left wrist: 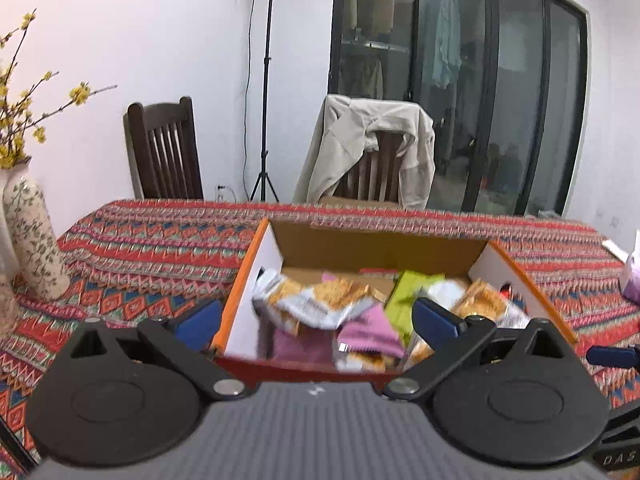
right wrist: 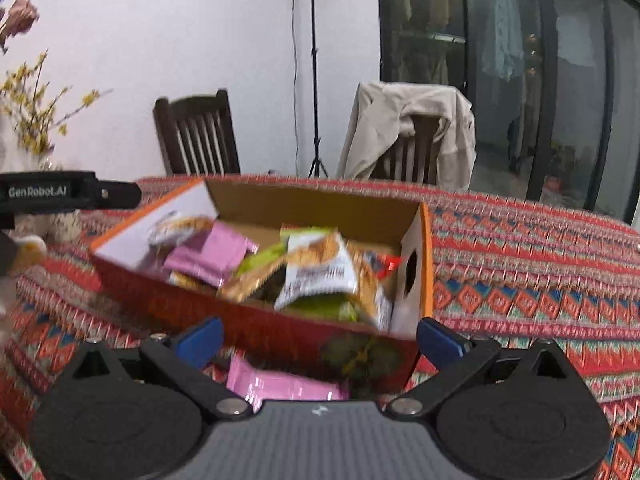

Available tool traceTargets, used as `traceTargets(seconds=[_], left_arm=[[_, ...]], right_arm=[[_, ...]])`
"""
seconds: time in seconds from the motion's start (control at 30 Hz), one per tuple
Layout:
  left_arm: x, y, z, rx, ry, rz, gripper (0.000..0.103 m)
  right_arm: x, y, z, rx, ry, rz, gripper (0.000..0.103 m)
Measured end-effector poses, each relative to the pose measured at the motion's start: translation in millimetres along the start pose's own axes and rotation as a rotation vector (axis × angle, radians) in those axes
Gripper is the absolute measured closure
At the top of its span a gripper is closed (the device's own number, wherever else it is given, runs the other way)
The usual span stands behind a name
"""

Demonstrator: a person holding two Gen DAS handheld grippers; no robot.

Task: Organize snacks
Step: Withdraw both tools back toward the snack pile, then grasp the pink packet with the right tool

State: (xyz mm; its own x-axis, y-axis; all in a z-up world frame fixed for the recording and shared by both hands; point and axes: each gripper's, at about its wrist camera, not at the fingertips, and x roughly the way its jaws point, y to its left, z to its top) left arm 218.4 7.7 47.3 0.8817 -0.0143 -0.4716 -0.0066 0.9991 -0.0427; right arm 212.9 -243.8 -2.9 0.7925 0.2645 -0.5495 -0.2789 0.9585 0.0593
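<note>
An open orange cardboard box (left wrist: 240, 280) (right wrist: 132, 224) stands on the patterned tablecloth, filled with snack packets: white-and-orange ones (left wrist: 320, 300) (right wrist: 320, 272), pink ones (left wrist: 368, 332) (right wrist: 212, 256) and a green one (left wrist: 404, 296) (right wrist: 260, 260). My left gripper (left wrist: 316, 320) hovers open over the box's near edge, nothing between its blue pads. My right gripper (right wrist: 320, 338) is open in front of the box's near wall. A pink packet (right wrist: 280, 384) lies on the cloth just below it, outside the box. The left gripper's body (right wrist: 68, 192) shows at the left of the right wrist view.
A patterned vase (left wrist: 32, 236) with yellow blossom branches stands at the table's left. Two dark wooden chairs (left wrist: 164, 152) (left wrist: 376, 172) sit beyond the far edge, one draped with a beige jacket. A light stand (left wrist: 264, 80) and glass doors are behind. A pale purple object (left wrist: 632, 284) lies far right.
</note>
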Motion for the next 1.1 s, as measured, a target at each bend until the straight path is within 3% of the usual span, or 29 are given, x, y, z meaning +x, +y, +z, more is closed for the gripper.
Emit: traceTargets(seconds=[0.4,0.87,1.1], left_arm=[[-10.6,13.5,-47.2,0.010,0.110,-0.007,0.000],[-6.2,17.3,-67.4,-0.001,0.107,-0.028,0.000],[-1.5,20.9,-70.5,-0.016,0.127,-0.050,0.000]], right_arm=[[1.7,3.5,-26.7,0.037,0.084,0.033,0.000],[10.9,6.2,-29.9,0.064,0.111,0.048,0.000],[30.8,7.0,-32.0,0.094,0.130,0.105,0.008]])
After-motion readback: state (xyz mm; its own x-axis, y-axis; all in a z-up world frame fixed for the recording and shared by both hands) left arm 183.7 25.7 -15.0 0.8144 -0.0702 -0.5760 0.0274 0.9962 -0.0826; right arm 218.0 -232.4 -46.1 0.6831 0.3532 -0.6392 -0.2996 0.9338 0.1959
